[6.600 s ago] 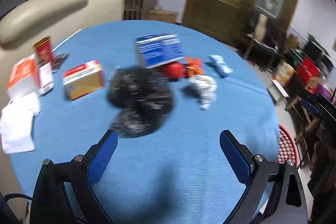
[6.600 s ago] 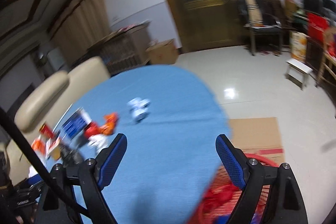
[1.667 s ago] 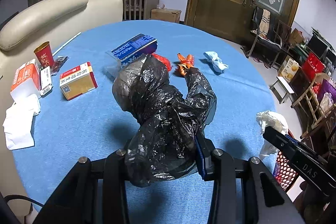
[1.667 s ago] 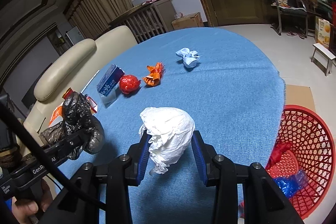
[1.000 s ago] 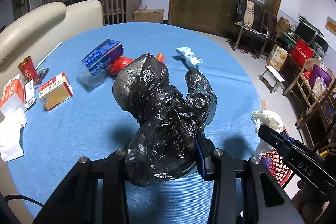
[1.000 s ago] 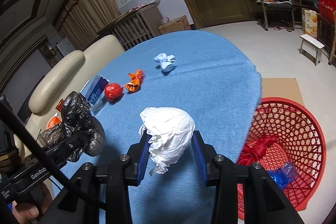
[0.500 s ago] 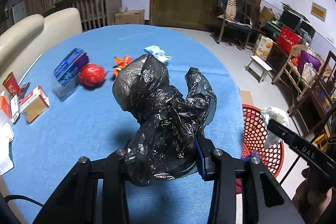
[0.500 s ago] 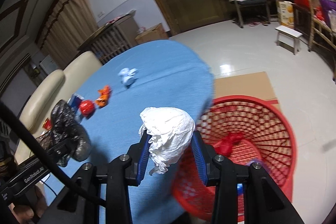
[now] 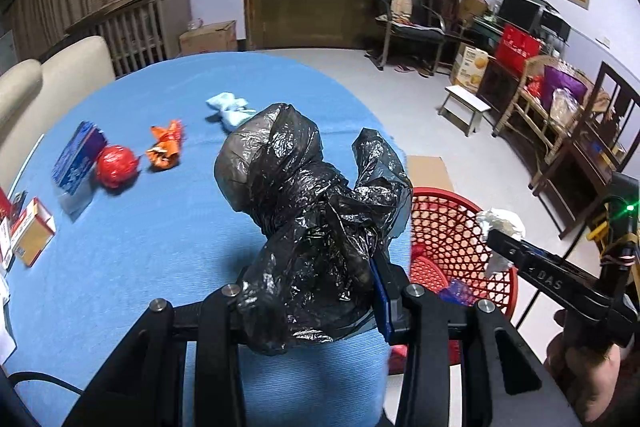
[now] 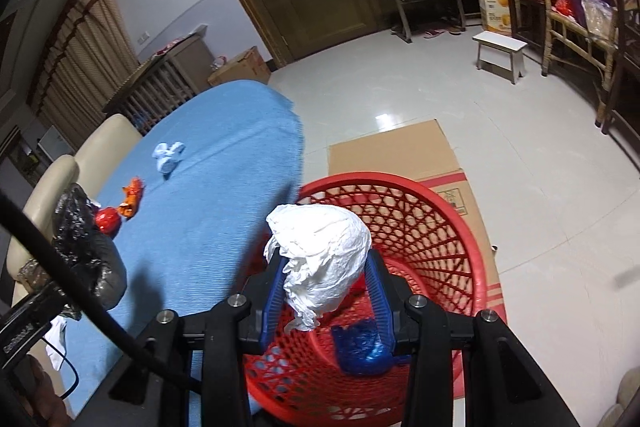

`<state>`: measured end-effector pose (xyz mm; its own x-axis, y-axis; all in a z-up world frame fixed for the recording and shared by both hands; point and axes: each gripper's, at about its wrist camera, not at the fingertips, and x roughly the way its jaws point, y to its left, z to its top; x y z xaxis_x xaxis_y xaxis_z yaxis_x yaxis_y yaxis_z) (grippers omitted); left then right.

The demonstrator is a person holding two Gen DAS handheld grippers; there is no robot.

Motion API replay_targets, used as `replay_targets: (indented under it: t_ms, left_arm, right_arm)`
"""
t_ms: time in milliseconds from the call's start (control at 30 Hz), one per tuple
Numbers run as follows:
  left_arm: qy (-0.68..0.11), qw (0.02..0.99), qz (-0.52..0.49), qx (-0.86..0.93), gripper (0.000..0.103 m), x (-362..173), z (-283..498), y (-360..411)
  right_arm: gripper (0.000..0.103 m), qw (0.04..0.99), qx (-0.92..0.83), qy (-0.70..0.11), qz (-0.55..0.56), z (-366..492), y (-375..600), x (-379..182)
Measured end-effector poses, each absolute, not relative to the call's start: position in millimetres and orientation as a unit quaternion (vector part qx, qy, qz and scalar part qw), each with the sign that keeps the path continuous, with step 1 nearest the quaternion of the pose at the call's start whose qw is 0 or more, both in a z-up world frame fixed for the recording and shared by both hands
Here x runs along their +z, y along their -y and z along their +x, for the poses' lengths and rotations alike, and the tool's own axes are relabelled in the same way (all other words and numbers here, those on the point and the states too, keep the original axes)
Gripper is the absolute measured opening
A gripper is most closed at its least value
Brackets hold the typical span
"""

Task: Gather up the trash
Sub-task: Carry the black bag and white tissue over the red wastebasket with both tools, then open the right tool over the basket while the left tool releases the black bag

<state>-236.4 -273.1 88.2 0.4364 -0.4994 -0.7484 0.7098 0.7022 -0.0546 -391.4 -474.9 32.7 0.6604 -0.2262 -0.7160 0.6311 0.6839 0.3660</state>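
Black plastic: we saw a crinkled, glossy black bag (image 9: 308,223) bunched into a lumpy mass, clamped between the fingers of our left gripper (image 9: 316,303) above the blue tablecloth (image 9: 132,251).
Bag's long axis: it ran up and away from the fingers, with one loose tail sticking up on the right.
White paper: we held a crumpled white tissue wad (image 10: 320,255), soft and creased, squeezed between the blue pads of our right gripper (image 10: 326,291).
Wad's position: it hung over the red basket (image 10: 448,227), its ragged tip pointing down.
Basket: red plastic lattice, round, on the floor beside the table's edge; red and blue scraps lay inside.
Left on the cloth: a pale blue crumpled wad (image 9: 230,109), an orange wrapper (image 9: 164,147), a shiny red ball (image 9: 116,166) just beside a blue box (image 9: 76,157).
Cardboard: a flat sheet (image 10: 392,155) lay beyond the basket.
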Motion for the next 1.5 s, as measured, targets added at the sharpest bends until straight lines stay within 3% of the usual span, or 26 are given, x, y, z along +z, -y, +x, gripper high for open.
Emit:
replay_targets:
  t_ms: [500,567,667,800,1200,1300,1500]
  left_arm:
    - [-0.380,0.819,0.172,-0.394,0.042,88,-264,307]
    - [-0.381,0.817,0.176,-0.396,0.042,87,-266,314]
    - [-0.382,0.814,0.181,-0.399,0.042,86,-268,322]
    - [-0.382,0.811,0.186,-0.404,0.042,83,-270,326]
    - [-0.388,0.791,0.206,-0.425,0.043,74,-285,347]
    - [-0.392,0.787,0.204,-0.430,0.046,73,-287,352]
    - [-0.407,0.776,0.205,-0.435,0.070,68,-289,367]
  right_arm:
    - [0.042,0.842,-0.265,-0.347,0.318,-394,493,10]
    - [0.044,0.838,-0.266,-0.353,0.321,-393,494,7]
    - [0.056,0.834,-0.264,-0.359,0.326,-392,496,3]
    - [0.061,0.832,-0.273,-0.358,0.324,-395,498,2]
    - [0.063,0.833,-0.295,-0.310,0.351,-430,509,21]
    - [0.065,0.833,-0.303,-0.294,0.356,-439,512,28]
    - [0.065,0.830,-0.310,-0.281,0.368,-453,518,31]
